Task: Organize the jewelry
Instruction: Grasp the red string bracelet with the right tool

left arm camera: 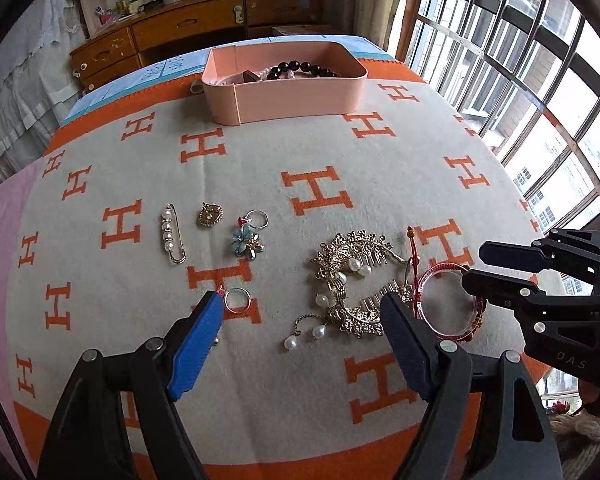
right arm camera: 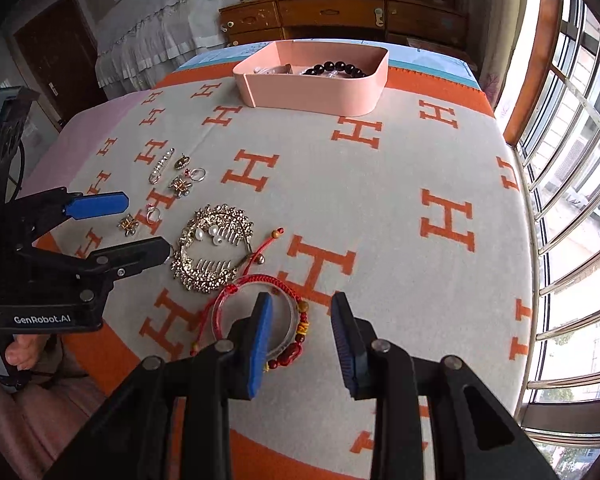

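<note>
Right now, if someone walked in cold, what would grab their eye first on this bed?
The orange-and-cream blanket with big H letters covers nearly everything. On its near side lies a heap of gold hair combs hung with pearls, and beside it a red braided bracelet under the right gripper. At the far edge stands a pink box holding dark beads.

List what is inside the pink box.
Inside the pink box, a string of dark beads and some pale pieces show above the rim. The near wall covers everything lower down.
</note>
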Demonstrator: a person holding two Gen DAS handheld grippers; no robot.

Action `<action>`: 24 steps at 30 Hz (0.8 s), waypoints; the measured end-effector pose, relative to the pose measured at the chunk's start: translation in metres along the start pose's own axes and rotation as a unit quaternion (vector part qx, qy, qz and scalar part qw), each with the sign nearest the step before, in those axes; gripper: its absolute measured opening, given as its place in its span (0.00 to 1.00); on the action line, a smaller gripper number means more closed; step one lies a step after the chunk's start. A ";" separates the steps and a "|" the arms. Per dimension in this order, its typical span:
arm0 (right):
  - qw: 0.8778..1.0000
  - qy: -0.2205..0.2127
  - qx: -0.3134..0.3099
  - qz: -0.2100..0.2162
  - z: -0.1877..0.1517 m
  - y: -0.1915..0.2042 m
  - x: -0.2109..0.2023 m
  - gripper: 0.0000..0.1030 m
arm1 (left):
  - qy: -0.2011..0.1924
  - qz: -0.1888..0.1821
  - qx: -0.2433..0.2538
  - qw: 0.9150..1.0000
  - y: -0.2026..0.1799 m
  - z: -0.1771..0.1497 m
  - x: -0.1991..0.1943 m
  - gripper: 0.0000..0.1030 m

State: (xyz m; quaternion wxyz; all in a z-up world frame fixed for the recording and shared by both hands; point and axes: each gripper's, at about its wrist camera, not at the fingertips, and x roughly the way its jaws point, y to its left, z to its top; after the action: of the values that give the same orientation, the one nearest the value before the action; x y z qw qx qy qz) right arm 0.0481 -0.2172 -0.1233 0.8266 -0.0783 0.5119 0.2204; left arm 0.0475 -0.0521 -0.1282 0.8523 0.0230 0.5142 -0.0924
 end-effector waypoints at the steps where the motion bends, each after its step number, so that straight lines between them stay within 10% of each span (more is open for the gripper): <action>1: 1.000 0.003 -0.010 -0.001 0.000 0.003 0.004 0.30 | 0.000 0.001 0.000 1.000 0.000 0.000 0.000 0.77; 17: 0.992 0.011 -0.123 -0.014 0.007 0.024 0.023 0.24 | 0.031 -0.003 -0.017 0.999 0.001 0.006 0.014 0.76; 19: 0.993 0.014 -0.120 -0.017 0.009 0.024 0.024 0.07 | 0.033 -0.003 -0.018 0.999 0.001 0.006 0.015 0.72; 24: 0.998 0.005 -0.049 -0.030 0.010 0.006 0.021 0.07 | 0.038 -0.004 -0.018 0.999 0.000 0.007 0.016 0.62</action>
State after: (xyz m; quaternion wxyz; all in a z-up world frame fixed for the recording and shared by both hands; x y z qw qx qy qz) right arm 0.0618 -0.2018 -0.1366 0.8252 -0.1353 0.5022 0.2200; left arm 0.0608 -0.0556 -0.1389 0.8320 0.0092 0.5480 -0.0858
